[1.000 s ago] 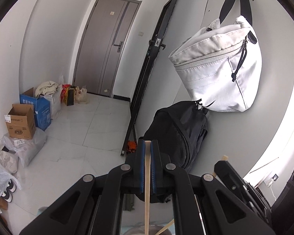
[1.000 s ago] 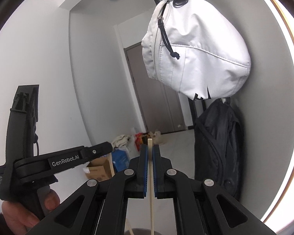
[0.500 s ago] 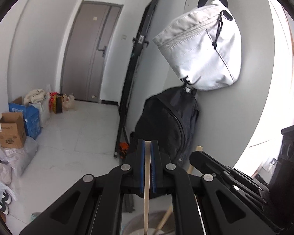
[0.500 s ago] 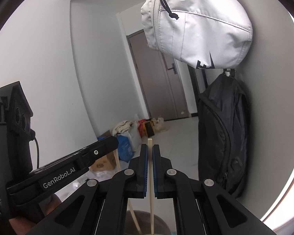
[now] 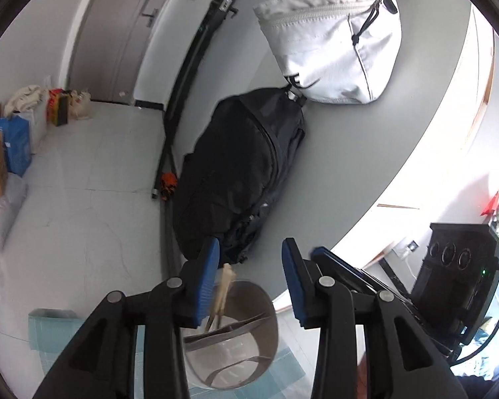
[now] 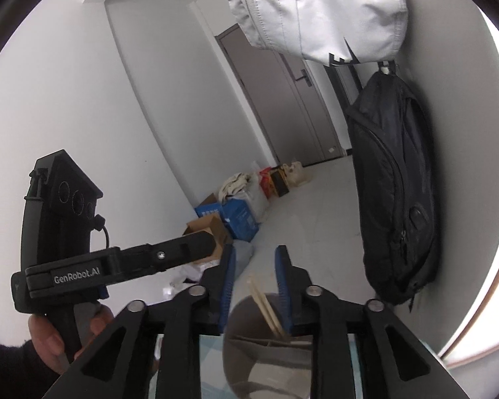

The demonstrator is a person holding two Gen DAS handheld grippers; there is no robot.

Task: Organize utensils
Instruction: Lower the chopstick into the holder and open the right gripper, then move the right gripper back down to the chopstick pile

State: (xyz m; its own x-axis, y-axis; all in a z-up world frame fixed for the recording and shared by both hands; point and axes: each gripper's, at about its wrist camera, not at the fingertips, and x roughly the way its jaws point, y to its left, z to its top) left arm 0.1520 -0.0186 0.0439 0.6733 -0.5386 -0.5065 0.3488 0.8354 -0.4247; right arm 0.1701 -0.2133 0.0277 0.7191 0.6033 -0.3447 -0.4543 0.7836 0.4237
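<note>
chopsticks (image 5: 221, 294) released, seemingly into holder (image 5: 249, 359)

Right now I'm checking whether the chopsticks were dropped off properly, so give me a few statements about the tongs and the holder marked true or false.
1. The left tongs are open. True.
2. The right tongs are clamped on a chopstick. False: they are open, gripping nothing.
3. Chopsticks stand in the round holder. True.
4. The holder has no divider. False: a partition runs across its inside.
5. The white bag lies on the floor. False: it hangs on the wall above the black backpack.
</note>
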